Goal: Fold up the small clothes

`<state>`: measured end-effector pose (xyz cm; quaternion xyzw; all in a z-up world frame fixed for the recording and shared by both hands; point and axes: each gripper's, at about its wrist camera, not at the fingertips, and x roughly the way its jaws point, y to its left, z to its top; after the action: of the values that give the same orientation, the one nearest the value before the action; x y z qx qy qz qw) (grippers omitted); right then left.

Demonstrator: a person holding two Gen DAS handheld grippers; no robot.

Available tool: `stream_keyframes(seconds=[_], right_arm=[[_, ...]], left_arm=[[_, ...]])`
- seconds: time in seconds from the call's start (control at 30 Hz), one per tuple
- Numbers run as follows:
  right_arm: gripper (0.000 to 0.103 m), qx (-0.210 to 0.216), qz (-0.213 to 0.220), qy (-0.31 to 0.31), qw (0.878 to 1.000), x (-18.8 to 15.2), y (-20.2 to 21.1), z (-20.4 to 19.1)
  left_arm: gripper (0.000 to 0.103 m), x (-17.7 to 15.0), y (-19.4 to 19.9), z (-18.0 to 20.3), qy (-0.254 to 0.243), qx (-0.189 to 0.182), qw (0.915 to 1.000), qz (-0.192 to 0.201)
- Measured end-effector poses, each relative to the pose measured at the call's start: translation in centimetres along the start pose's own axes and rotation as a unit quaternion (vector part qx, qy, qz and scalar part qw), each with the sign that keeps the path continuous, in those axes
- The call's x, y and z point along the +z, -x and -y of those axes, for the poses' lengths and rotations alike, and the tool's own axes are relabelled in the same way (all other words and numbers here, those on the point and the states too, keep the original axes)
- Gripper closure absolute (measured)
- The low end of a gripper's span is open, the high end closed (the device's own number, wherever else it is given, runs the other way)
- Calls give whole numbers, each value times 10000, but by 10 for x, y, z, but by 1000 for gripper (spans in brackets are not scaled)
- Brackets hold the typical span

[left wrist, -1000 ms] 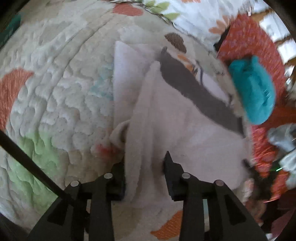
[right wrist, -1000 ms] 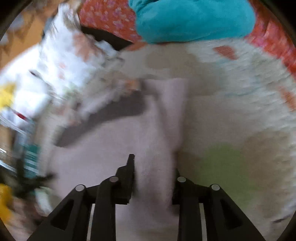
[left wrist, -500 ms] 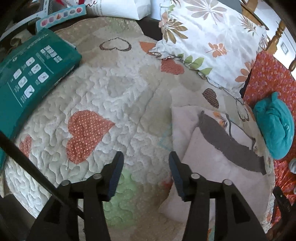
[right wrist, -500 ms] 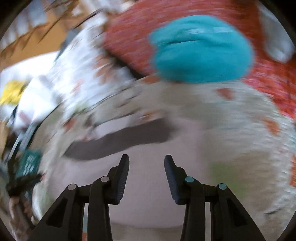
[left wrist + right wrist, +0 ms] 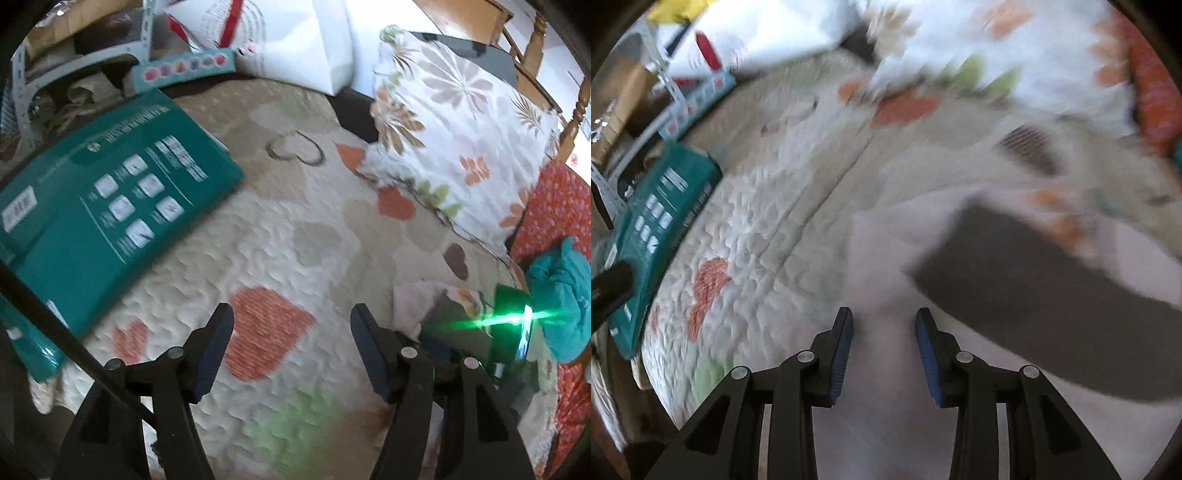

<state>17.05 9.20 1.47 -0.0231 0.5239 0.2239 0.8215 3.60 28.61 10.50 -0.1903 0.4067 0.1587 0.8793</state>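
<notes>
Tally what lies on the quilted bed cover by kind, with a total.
Folded pale pink garment with a dark grey band: 1
Crumpled teal cloth: 1
Floral-print white pillow: 1
Flat teal printed box: 1
Total: 4

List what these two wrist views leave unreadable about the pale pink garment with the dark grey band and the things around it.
- Pale pink garment, right wrist view: motion blur smears its edges; how neatly it is folded is unclear.
- Same garment, left wrist view: mostly hidden behind the right gripper's body with its green light.
- Teal cloth bundle, left wrist view: cut by the lens edge.
- Teal box: print too blurred to read.
</notes>
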Motion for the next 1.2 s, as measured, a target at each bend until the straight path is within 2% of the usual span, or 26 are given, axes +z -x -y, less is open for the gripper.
stream_keyframes(seconds=[0.07,0.13,0.17,0.2,0.3,0.47,0.53,0.67,0.7,0.77,0.87,0.93,1.0,1.07,1.2], right_arm=[[25,-36,-19,205,9998,9,-6,-13],[29,-80,32,386,9992,13,2,-18],[38,78,124,399,9991,14,12,-15],[40,196,191,300,9992,14,24,-11],[38,-6,295,62,9995,6,52,-2],[38,-199,-55,333,9992,-28,59,-22],[37,-509,-102,641,9966,-41,52,-37],[39,-1592,-94,1033,9818,-51,29,-59],[47,-1857,-166,967,9777,-53,23,-58],[50,-2042,-89,768,9759,-55,18,-56],[66,-2245,-4,754,9715,-57,17,-61],[71,-2211,52,723,9725,-57,19,-58],[77,-1834,88,399,9822,-54,30,-44],[77,-1374,191,-91,9903,-50,50,-22],[78,-1041,652,-640,9904,-46,101,20]], left_arm=[[38,4,-1,-8,56,75,10000,12],[38,6,-2,-15,177,-40,9998,-83],[38,7,-3,-18,232,-90,9996,-107],[38,7,-2,-20,277,-120,9995,-107],[37,7,1,-22,381,-94,9992,-49],[37,5,1,-21,619,-197,9979,-82],[37,4,0,-18,666,-281,9973,-110],[37,-1,1,-12,553,-293,9980,-132],[37,-1,1,-12,538,-283,9981,-135],[37,-2,0,-13,536,-255,9981,-146],[37,-2,0,-14,571,-238,9980,-157],[37,-1,-1,-14,527,-249,9982,-146],[37,-2,-2,-11,465,-206,9986,-140],[37,-3,-3,-7,449,-215,9986,-163],[37,-8,-5,13,330,-334,9987,-222]])
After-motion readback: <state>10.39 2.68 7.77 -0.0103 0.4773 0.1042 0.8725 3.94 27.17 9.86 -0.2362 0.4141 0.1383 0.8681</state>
